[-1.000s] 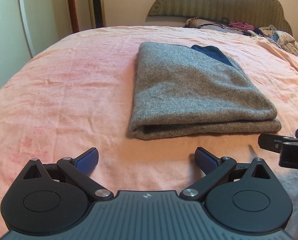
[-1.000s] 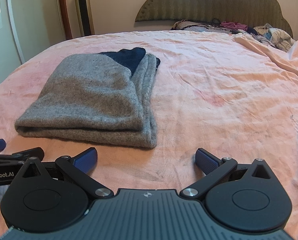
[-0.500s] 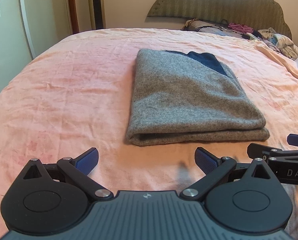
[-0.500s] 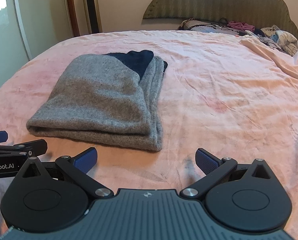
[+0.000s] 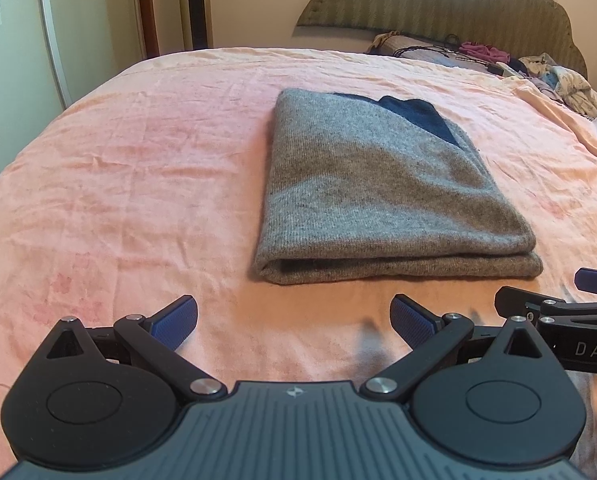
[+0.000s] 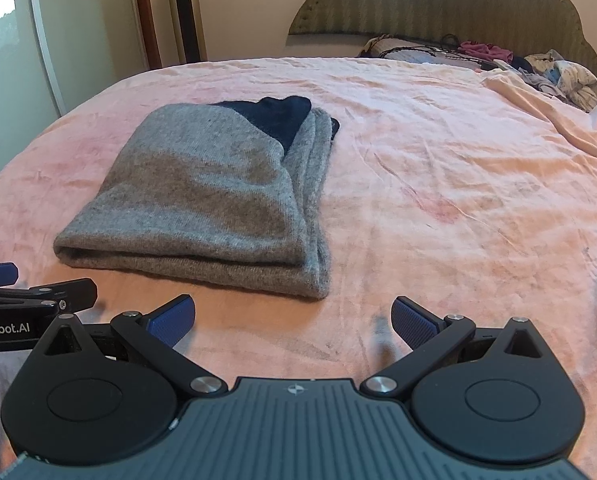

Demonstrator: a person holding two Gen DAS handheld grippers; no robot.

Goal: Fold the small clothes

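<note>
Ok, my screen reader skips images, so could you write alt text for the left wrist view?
A folded grey knit garment with a dark blue patch lies flat on a pink bedspread. The left gripper is open and empty just short of the garment's near edge. The right gripper shows at the right edge, and loose clothes lie by the headboard.

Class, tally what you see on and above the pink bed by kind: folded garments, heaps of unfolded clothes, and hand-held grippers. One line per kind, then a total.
Folded grey garment: 1
Heap of unfolded clothes by the headboard: 1
Hand-held grippers, left and right, both open and empty: 2
Total: 4
</note>
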